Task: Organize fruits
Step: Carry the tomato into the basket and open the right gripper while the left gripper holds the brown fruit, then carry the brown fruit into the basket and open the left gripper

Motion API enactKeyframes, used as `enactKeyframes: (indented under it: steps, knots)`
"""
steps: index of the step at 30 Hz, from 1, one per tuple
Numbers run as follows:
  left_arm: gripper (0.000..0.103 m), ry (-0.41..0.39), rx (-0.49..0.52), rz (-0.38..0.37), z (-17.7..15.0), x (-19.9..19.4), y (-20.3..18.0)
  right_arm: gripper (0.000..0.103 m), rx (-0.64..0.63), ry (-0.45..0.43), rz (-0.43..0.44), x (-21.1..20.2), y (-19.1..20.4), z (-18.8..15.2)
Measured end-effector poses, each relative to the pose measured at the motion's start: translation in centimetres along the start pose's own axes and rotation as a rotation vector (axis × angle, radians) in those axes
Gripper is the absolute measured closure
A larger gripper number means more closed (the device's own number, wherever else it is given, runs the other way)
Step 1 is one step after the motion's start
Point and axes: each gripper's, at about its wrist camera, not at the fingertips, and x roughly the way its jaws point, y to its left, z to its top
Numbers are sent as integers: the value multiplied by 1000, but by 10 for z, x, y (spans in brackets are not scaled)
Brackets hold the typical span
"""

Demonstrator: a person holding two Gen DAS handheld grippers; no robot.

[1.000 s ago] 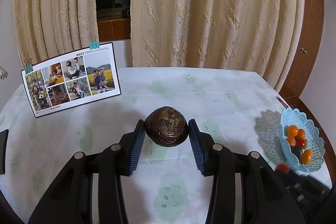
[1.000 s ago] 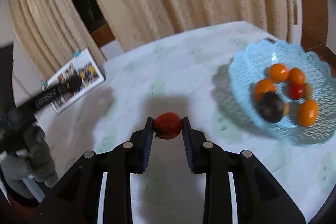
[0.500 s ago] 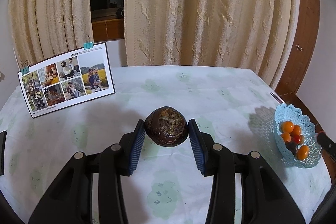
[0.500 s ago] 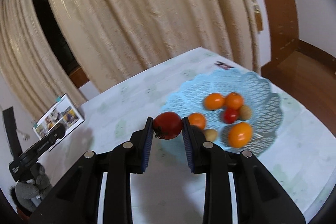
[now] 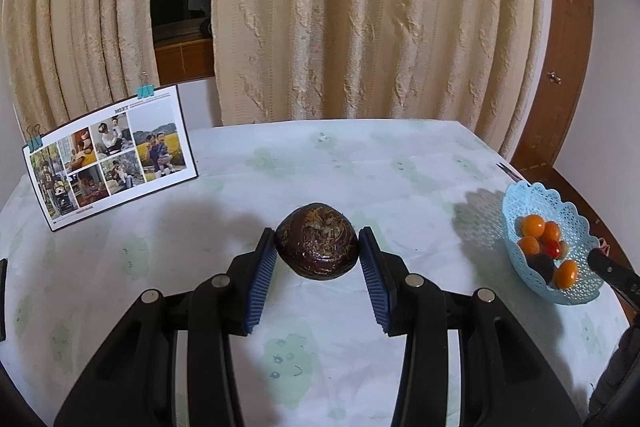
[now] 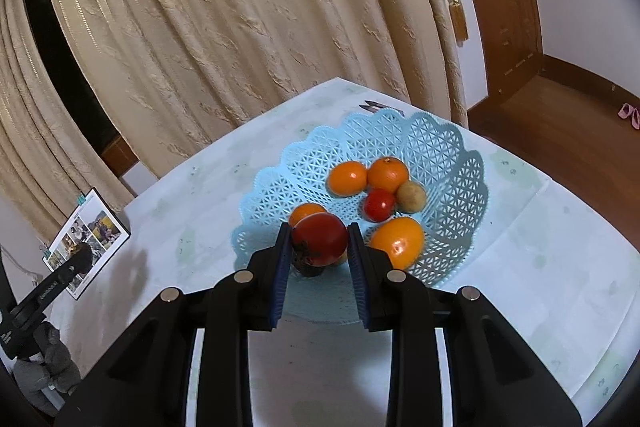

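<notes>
Two hand-held claws each carry a piece of fruit toward a pale blue lattice basket (image 6: 448,147) that sits near the right edge of a worktop (image 5: 360,163) covered in a light green-patterned cloth. The right claw (image 6: 319,243) pinches a red tomato (image 6: 320,238) between its blue pads and hovers over the near rim of the basket, so the step in hand appears to be dropping this fruit in. The next move likely calls for lowering the tomato into a free spot among the fruit and spreading the pads gently, so nothing rolls out. The left claw (image 5: 318,255) grips a dark brown, rough-skinned round fruit (image 5: 316,241) above the middle of the worktop, well apart from the basket; it probably waits its turn. Counted in the right wrist view, the basket holds four orange citrus fruits (image 6: 347,177), one small red tomato (image 6: 379,205), one small tan-brown fruit (image 6: 411,195), and a dark fruit mostly hidden behind the claw. Two fruits are in the claws. A clipped photo board (image 5: 108,157) stands at the worktop's far left, before cream curtains (image 5: 360,15).
</notes>
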Motion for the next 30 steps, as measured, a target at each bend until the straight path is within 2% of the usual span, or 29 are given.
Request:
enactKeyframes:
  steps: [5,7,9,12,13,15,17,20,25,30]
  knots:
    - [60,3,12,-11,-2,-1,-7,73,16,21,0,6,-8,-3]
    - [60,5,18,-14,-3,-1,-9,69,28,23,6,6,-11,-3]
    - [60,5,23,-15,-4,-1,-12,58,36,14,9,5,-14,-3]
    - [60,3,33,-16,-5,-2,-16,56,45,-6,1,1,-18,-2]
    - [60,3,36,-16,-6,-2,-18,54,46,-18,-14,-1,-19,-2]
    - [60,3,43,-17,-7,-3,-21,42,36,-68,-77,-7,-22,-3]
    - [60,8,48,-23,-7,-3,-25,36,8,-132,-166,-14,-23,-6]
    - [60,11,65,-28,-8,-3,-33,30,-31,-209,-265,-21,-25,-12]
    - [60,3,111,-37,-7,-5,-56,29,-35,-265,-321,-26,-34,-21]
    - [60,-15,171,-53,-2,-8,-86,26,7,-285,-297,-27,-45,-23]
